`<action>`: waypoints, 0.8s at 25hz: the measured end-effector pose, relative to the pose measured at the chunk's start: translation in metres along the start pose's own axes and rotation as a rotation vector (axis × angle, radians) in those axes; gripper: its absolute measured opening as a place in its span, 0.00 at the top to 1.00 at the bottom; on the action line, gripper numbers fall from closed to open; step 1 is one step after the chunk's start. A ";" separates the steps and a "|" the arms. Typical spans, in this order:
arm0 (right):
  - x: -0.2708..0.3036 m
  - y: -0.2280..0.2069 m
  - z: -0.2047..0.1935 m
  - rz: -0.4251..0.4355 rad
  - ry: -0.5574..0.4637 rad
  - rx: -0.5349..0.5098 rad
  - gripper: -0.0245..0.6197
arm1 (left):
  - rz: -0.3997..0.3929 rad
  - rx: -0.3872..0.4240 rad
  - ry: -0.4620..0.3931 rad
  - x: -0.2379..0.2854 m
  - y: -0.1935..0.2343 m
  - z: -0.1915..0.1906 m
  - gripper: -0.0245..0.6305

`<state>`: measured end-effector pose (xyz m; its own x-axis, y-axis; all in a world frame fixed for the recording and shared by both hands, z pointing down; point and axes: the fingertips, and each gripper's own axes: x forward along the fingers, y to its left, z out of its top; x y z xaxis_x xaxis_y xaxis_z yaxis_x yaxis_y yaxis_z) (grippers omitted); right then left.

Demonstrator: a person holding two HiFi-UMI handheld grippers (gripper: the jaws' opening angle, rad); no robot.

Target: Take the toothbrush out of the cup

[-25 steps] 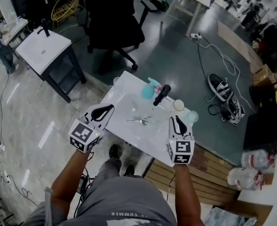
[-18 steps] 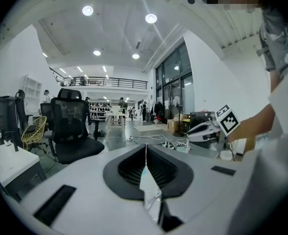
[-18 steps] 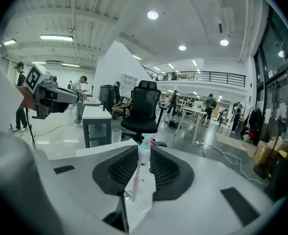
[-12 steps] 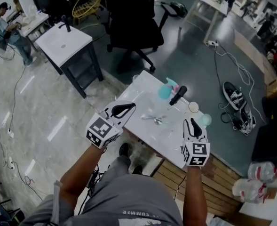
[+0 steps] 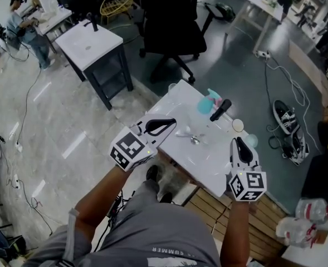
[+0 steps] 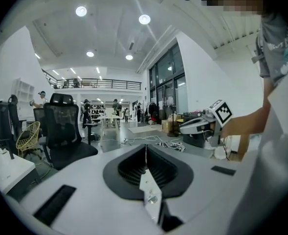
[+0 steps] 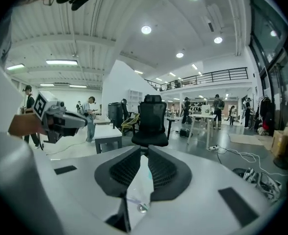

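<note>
A small white table [image 5: 177, 102] carries a teal cup [image 5: 206, 105] with a pinkish tip showing at its far rim; I cannot tell whether that is the toothbrush. A small clear and metallic item [image 5: 192, 138] lies mid-table. A black handle [image 5: 220, 109], a round pale cup [image 5: 239, 125] and a second teal cup [image 5: 252, 141] stand towards the right. My left gripper [image 5: 174, 121] [image 6: 145, 146] hovers over the table's near left edge, shut and empty. My right gripper [image 5: 239, 140] [image 7: 144, 151] hangs over the near right corner; its jaws have just been closing and stay slightly apart, with nothing between them.
A black office chair [image 5: 172, 26] stands beyond the table and a white side table [image 5: 91, 46] to its left. Cables and shoes [image 5: 286, 121] lie on the floor at right. A wooden pallet [image 5: 208, 204] sits below the table's near edge. A person [image 5: 27, 29] stands far left.
Both grippers have risen in front of the table's near edge. The left one has drifted right towards the table, and the whole view has swung so the table sits further right.
</note>
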<state>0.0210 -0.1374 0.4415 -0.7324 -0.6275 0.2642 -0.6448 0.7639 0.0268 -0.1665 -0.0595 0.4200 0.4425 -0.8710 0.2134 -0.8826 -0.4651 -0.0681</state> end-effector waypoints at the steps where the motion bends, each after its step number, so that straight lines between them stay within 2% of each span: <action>1: -0.003 0.001 0.007 0.007 -0.013 0.013 0.89 | -0.003 0.004 -0.008 0.000 -0.002 0.004 0.96; 4: -0.015 0.005 0.028 0.025 -0.042 0.050 0.95 | -0.012 0.020 -0.033 -0.001 -0.012 0.019 0.96; 10: -0.039 0.022 0.065 0.091 -0.098 0.096 0.95 | -0.010 0.042 -0.085 -0.006 -0.024 0.047 0.96; 15: -0.054 0.034 0.079 0.116 -0.094 0.032 0.95 | -0.016 0.058 -0.125 -0.006 -0.034 0.064 0.96; 20: -0.064 0.037 0.078 0.118 -0.096 0.037 0.95 | -0.002 0.054 -0.119 -0.010 -0.039 0.072 0.96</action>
<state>0.0268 -0.0813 0.3502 -0.8198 -0.5468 0.1702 -0.5596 0.8281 -0.0350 -0.1250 -0.0443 0.3506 0.4624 -0.8814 0.0964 -0.8734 -0.4715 -0.1214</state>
